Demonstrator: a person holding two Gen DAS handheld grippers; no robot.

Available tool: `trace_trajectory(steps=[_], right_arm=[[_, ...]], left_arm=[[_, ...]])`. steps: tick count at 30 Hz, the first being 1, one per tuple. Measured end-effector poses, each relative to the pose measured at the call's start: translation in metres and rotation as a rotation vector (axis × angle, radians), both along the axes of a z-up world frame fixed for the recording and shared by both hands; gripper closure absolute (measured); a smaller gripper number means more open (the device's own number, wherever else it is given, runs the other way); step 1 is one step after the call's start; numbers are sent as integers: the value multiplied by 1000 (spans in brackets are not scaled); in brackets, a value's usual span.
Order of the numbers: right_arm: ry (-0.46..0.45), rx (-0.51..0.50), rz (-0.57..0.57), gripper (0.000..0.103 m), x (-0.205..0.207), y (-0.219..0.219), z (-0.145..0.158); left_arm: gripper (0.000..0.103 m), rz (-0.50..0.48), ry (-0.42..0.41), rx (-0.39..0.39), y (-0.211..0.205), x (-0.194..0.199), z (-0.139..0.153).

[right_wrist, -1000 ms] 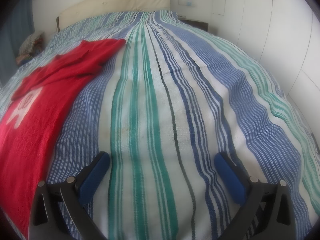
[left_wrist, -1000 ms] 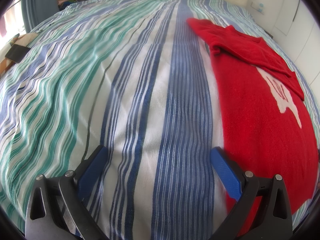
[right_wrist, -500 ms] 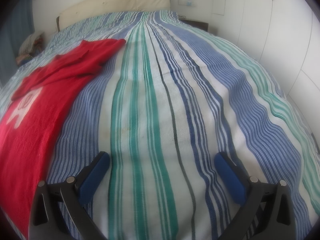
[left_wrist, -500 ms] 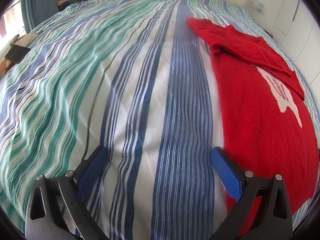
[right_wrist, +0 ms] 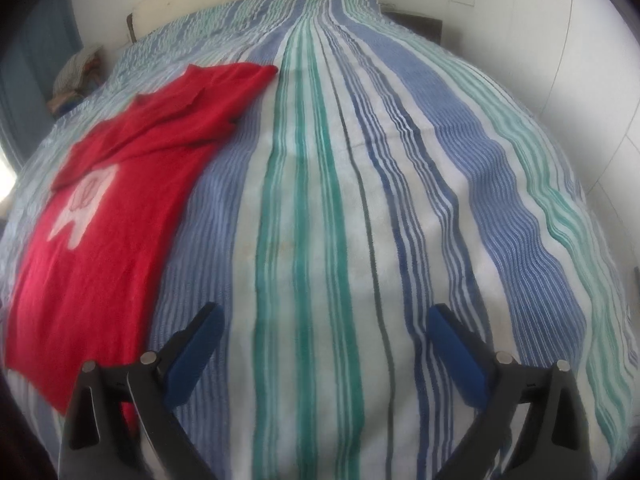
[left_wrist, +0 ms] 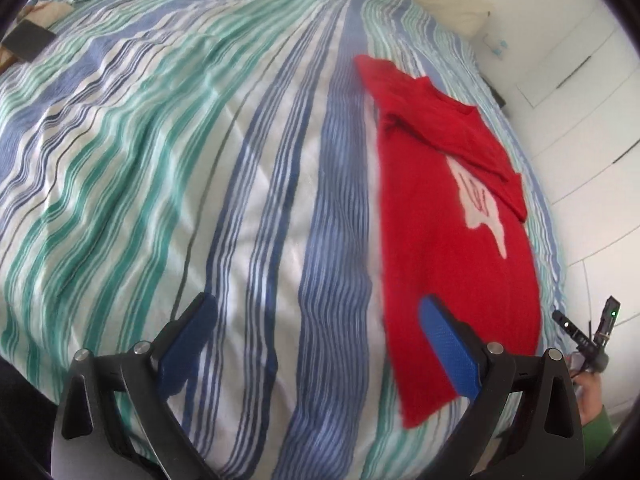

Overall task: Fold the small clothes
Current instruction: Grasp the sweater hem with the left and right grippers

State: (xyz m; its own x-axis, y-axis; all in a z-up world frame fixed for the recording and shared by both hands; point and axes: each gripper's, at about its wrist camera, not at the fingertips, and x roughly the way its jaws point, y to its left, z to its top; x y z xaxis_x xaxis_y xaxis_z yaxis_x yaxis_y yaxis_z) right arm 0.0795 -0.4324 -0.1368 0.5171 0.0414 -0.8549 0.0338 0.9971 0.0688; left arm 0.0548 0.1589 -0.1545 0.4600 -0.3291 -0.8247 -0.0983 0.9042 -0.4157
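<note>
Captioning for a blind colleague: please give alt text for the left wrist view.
A red shirt with a white print lies flat on a striped bed, right of centre. The open left tongs hover at the shirt's near left edge, holding nothing.

The shirt [left_wrist: 452, 248] is lying flat on the bed [left_wrist: 200, 160], between the left gripper [left_wrist: 318, 344] and the right gripper [right_wrist: 326, 350].

No readable text, labels or numbers anywhere. The red shirt [left_wrist: 448, 216] carries only a white graphic print [left_wrist: 480, 200], blurred, with no legible letters in either view.
</note>
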Motion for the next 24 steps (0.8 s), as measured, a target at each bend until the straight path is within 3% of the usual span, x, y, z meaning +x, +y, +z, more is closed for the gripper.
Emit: trace_trajectory(steps=[4,7,10,12,13,14,15,16,20,24], right_arm=[[64,132,148,3,-35,31,24],[161,285,195,6,-55,54,15],[247,382,184,17,-63,68,-5],[243,391,161,19,-63,72,-16],[246,400,145,26,-61,74,-23],[257,416,137,42,-59,75,-29],[264,425,142,56,-58,78,-33],[271,421,149,99,-56,79,-34],[238,444,141,98,-53,69,-13],[161,541,96,99,-32,54,20]], left_arm=[[7,-77,51,-47,-21,-15,-10],[21,-151,78,-54,-45,-22,-14],[25,-208,74,-42,-65,-26,-11],[44,-243,101,-38,-77,-24,-16],[81,-266,126,-30,-83,-23,-21],[98,-285,155,-16,-88,-21,-26],[98,-283,166,-10,-89,-21,-27],[99,-278,168,-17,-88,-21,-25],[100,-247,153,-127,-72,-16,5],[100,-235,66,-224,-64,35,48]])
